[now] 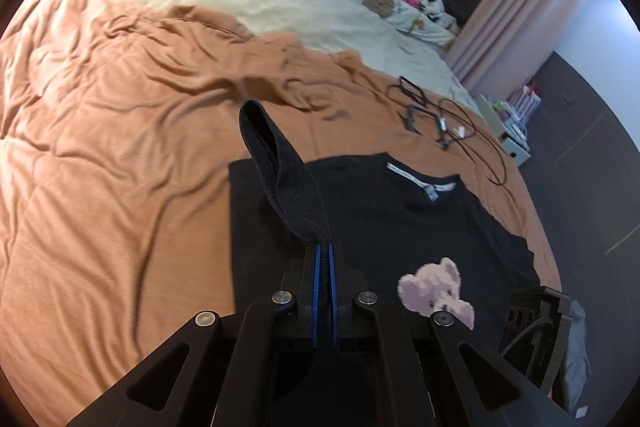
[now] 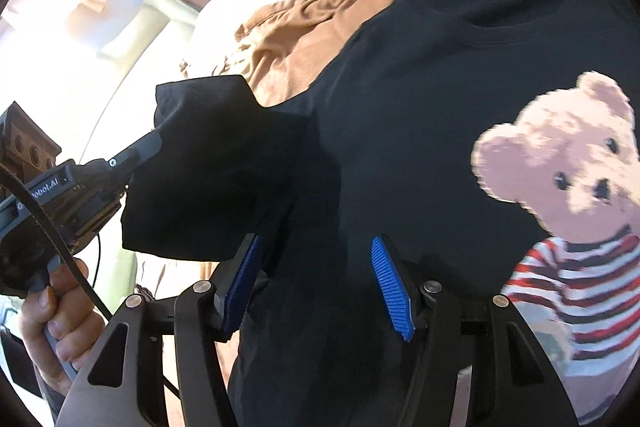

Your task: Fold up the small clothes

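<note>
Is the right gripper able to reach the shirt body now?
Probably yes. The right gripper is open just above the black T-shirt, and nothing lies between them; the left gripper holds the sleeve off to the side.

"obot.AI" on left tongs

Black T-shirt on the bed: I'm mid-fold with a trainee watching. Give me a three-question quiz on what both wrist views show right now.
1. True or false: the left gripper is shut on the sleeve of the black T-shirt.
2. The right gripper is: A) shut on the collar B) open above the shirt body C) shut on a cable.
3. What does the shirt lie on?

Key: 1. True; the sleeve is lifted off the shirt. 2. B; its blue pads stand apart. 3. The orange blanket, with black cables beyond the collar.
</note>
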{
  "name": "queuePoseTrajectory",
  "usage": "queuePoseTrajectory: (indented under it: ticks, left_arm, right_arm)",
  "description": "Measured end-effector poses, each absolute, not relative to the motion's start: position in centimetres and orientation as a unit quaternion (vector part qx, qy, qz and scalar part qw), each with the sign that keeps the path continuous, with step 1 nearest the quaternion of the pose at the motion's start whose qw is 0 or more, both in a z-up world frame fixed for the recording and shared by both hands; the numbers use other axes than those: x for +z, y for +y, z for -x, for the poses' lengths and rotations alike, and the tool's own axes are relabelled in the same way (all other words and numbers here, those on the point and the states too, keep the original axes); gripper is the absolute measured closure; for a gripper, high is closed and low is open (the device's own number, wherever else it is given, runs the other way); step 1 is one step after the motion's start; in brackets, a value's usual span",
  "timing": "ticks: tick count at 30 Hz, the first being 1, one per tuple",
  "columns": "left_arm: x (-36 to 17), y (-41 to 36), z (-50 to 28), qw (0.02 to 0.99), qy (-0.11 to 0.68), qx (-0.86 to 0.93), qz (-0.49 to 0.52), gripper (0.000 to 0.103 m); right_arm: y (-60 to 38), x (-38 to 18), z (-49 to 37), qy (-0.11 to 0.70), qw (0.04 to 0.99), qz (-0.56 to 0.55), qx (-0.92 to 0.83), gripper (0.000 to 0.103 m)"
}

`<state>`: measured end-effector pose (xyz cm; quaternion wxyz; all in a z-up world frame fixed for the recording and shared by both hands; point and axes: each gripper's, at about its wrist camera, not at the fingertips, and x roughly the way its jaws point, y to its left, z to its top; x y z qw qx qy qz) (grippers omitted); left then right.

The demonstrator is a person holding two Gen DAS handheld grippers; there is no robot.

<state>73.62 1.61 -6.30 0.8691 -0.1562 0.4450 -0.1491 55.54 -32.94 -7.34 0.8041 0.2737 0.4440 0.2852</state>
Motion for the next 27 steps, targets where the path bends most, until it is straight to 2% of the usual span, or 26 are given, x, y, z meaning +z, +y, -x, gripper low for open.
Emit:
queuePoseTrajectory:
  ticks: [10,11,12,13,14,15,25,27]
  left_arm:
    - [-8.2,-4.9,-73.9,0.838,0.477,-0.219,0.149,0.097]
    - [-8.5,-5.3,-73.9,0.835,0.484,-0.219,0.144,0.088]
    - [-8.7,-5.6,-74.0,0.829,0.491,-0.224,0.143,0.071]
    - [-8.9,-5.6,-73.9,0.827,0.493,-0.228,0.145,0.062]
    - [-8.9,-5.5,-73.8,0.829,0.489,-0.227,0.147,0.050]
    - [-8.8,-5.0,-73.6,0.837,0.481,-0.218,0.144,0.047]
    - [-10.8,0.1,-73.8,0.852,0.492,-0.130,0.124,0.047]
    - [-11.8,0.6,-74.1,0.849,0.502,-0.114,0.117,0.047]
  right_arm:
    - [-37.4,-8.1,-54.6,0.436,0.810,-0.297,0.255,0.048]
    - [-37.7,-8.2,-54.5,0.433,0.810,-0.302,0.255,0.048]
    - [-37.8,-8.0,-54.3,0.429,0.811,-0.304,0.256,0.048]
    - [-37.8,-7.9,-54.3,0.427,0.813,-0.302,0.256,0.047]
    - [-37.7,-7.8,-54.3,0.425,0.816,-0.297,0.255,0.038]
    - [-37.4,-7.7,-54.2,0.421,0.818,-0.296,0.257,0.029]
    - [-37.3,-10.5,-56.9,0.451,0.802,-0.310,0.237,0.028]
    - [-37.2,-10.3,-57.6,0.449,0.805,-0.307,0.236,0.035]
